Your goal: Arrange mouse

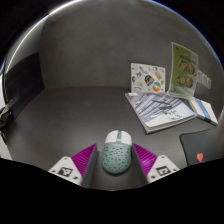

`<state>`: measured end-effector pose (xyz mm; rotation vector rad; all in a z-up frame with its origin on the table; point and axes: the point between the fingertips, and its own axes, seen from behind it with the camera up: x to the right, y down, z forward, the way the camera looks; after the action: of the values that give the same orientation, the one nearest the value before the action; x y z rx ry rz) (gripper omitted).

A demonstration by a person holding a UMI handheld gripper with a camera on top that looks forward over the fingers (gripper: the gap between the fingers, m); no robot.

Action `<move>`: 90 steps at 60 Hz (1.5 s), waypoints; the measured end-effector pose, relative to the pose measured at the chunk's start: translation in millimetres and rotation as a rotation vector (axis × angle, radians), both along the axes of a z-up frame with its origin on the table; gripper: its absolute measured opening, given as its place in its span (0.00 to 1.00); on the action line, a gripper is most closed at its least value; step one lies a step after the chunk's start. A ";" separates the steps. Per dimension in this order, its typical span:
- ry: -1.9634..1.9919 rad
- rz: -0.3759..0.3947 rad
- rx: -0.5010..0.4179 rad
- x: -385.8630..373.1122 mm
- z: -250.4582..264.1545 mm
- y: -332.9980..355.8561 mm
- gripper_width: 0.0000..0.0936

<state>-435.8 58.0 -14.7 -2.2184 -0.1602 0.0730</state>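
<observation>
A pale mint-green mouse (116, 152) with a dotted shell and a grey wheel sits between the two fingers of my gripper (116, 158). The magenta pads (84, 158) close in on its two sides, and both seem to press on it. The mouse points away from me, over the dark grey table (70, 115). Its rear end is hidden below, between the fingers. I cannot tell if it rests on the table or is held just above it.
Ahead to the right lie a stack of papers and a booklet (160, 108), with two illustrated leaflets (186, 68) beyond them. A dark flat object with a red heart sticker (201, 150) lies close on the right. A black object (6, 112) sits at the far left.
</observation>
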 end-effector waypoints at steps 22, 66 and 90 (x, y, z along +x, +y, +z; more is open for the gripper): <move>-0.004 0.094 0.120 -30.6 59.9 -26.3 0.45; -0.009 -0.047 0.095 360.8 22.5 -54.3 0.45; 0.075 -0.003 0.044 358.8 17.0 -76.5 0.90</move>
<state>-77.0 -18.5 2.3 -2.1687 -0.1159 0.1496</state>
